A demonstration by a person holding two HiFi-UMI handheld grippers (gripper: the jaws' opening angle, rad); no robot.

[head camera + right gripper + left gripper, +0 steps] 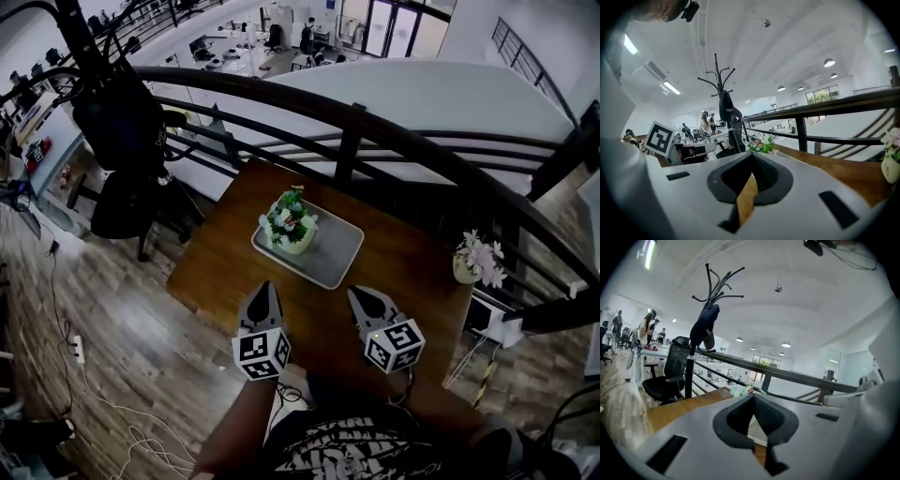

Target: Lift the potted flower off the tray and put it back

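The potted flower (291,223) stands upright on the left part of the pale tray (339,262), which lies across the middle of the wooden worktop (412,281) in front of the dark railing (349,141). Nobody is holding it. The left gripper (265,287) and the right gripper (356,292) both hang over the near edge of the worktop, side by side and short of the tray, noses aimed at it. Each has its fingers (780,420) pressed together to a point with nothing between them, so they would have to spread before any grasp. The plant looks light to me: a small pale pot under a loose crown of green leaves and white and red blooms. The crown is soft and would crush or shed if squeezed, and the pot looks smooth and rounded, so it could slip. I would take it low, on opposite sides of the pot below the foliage, and keep it upright. A second little pot of pale flowers (473,261) sits well apart at the right edge of the worktop.
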